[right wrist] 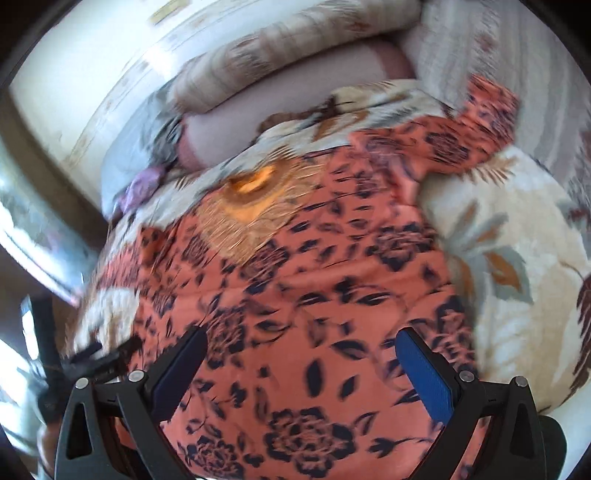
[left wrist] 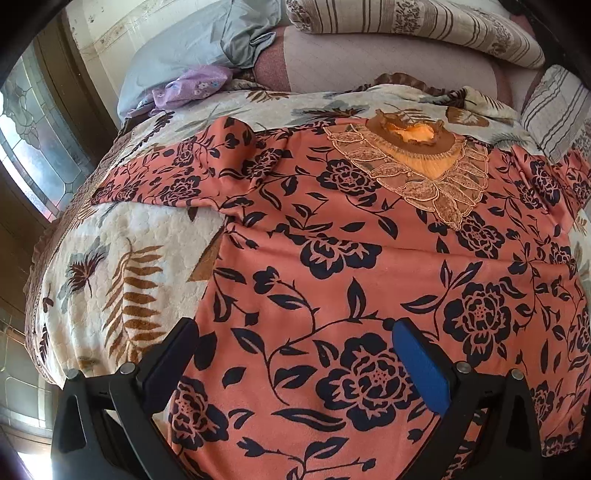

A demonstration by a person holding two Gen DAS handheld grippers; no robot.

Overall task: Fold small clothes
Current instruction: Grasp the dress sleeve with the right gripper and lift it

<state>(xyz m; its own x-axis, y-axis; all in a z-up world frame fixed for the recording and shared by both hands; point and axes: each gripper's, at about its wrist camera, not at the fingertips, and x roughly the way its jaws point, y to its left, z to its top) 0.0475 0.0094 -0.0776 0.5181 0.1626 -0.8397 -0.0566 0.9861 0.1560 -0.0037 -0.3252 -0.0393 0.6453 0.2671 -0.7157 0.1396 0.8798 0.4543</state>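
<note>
A salmon-pink garment (left wrist: 332, 258) with dark navy flowers lies spread flat on the bed, its lace-trimmed orange neckline (left wrist: 417, 147) toward the pillows. One sleeve (left wrist: 166, 184) stretches to the left. My left gripper (left wrist: 295, 328) hovers open over the garment's lower part, nothing between its fingers. In the blurred right wrist view the same garment (right wrist: 314, 295) fills the centre, its other sleeve (right wrist: 461, 129) reaching up to the right. My right gripper (right wrist: 301, 338) is open above the fabric and holds nothing.
The garment rests on a cream quilt with leaf prints (left wrist: 122, 277), whose left edge drops off. Striped pillows (left wrist: 406, 22), a grey pillow (left wrist: 192, 44) and a lilac cloth (left wrist: 192, 88) lie at the head of the bed. A patterned-glass window (left wrist: 33, 147) is on the left.
</note>
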